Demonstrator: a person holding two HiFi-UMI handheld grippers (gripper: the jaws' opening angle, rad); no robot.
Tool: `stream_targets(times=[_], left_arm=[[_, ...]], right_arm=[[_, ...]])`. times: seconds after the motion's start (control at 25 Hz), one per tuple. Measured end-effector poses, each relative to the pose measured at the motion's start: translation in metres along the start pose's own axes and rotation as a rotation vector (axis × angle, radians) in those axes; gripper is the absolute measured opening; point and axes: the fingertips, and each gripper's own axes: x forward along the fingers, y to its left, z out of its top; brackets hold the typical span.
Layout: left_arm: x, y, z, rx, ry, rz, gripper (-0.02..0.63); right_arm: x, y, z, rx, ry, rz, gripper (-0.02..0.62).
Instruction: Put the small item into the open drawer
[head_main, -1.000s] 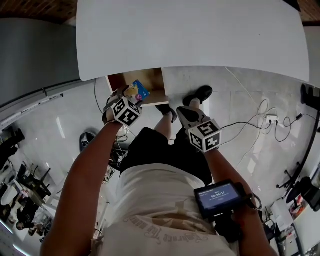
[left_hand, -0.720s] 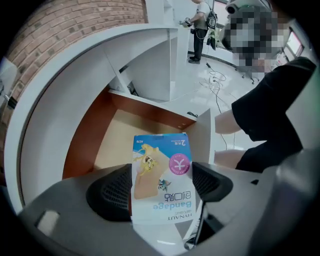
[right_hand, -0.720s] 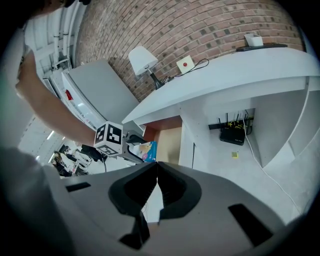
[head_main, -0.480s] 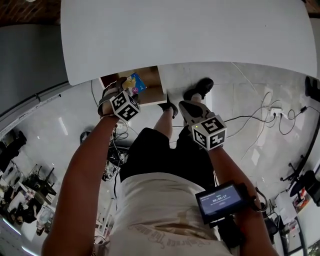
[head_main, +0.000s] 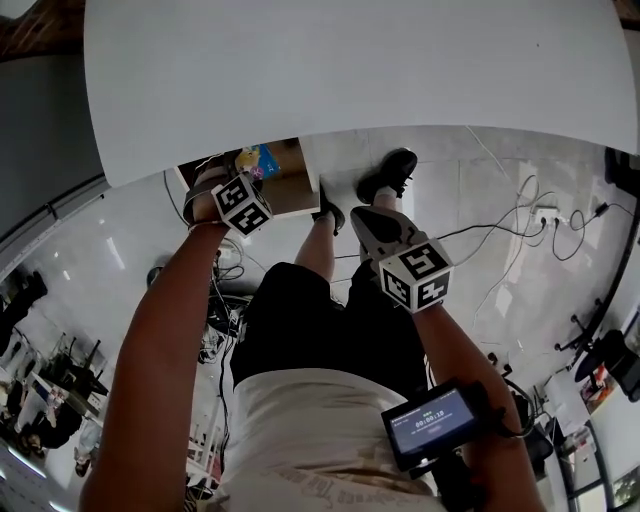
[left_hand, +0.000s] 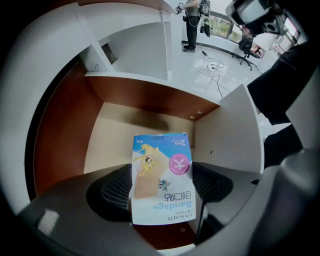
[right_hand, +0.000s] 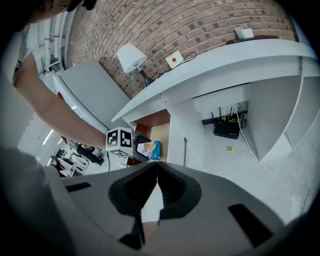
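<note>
One bandage box (left_hand: 161, 177) now farther over drawer (left_hand: 111, 136).

We record a red-brown brick wall (right_hand: 200, 25) at the back, with a broad white tabletop (head_main: 350, 70) with a curved edge set against it. On the tabletop stands a lamp (right_hand: 131, 56) with a white shade. Beside the lamp is a small white box with a red button (right_hand: 175, 56). We note a grey cabinet (right_hand: 95, 95) next to the tabletop and a black router (right_hand: 226, 129) low on the white panel beneath it. The glossy white floor (head_main: 110, 250) carries light streaks, and cables (head_main: 540, 225) trail across it. Far off are a dark office chair (left_hand: 245, 46) and bright windows (left_hand: 220, 22).
</note>
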Motion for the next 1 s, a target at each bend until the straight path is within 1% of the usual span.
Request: stream_targets(times=[0.2,0.32,0.44,0.68,1.0], left_arm=[[0.020,0.001,0.009,0.027,-0.006,0.001,0.379],[0.027,0.002,0.014,0.019,-0.018,0.008,0.379],[0.036,-0.001,0.013,0.023,-0.012,0.004,0.379],[0.049,0.006,0.022,0.046,-0.013,0.033,0.379],[0.056,0.007,0.023,0.060,-0.004,0.039,0.379]], right_arm=[[0.001,-0.011,0.000,0.033,-0.013,-0.022,0.006],[0.004,-0.012,-0.001,0.045,-0.021,-0.030,0.006],[0.006,-0.010,-0.005,0.051,-0.021,-0.032,0.006],[0.004,-0.012,-0.016,0.068,-0.013,-0.045,0.006],[0.007,-0.017,-0.028,0.077,0.015,-0.047,0.006]])
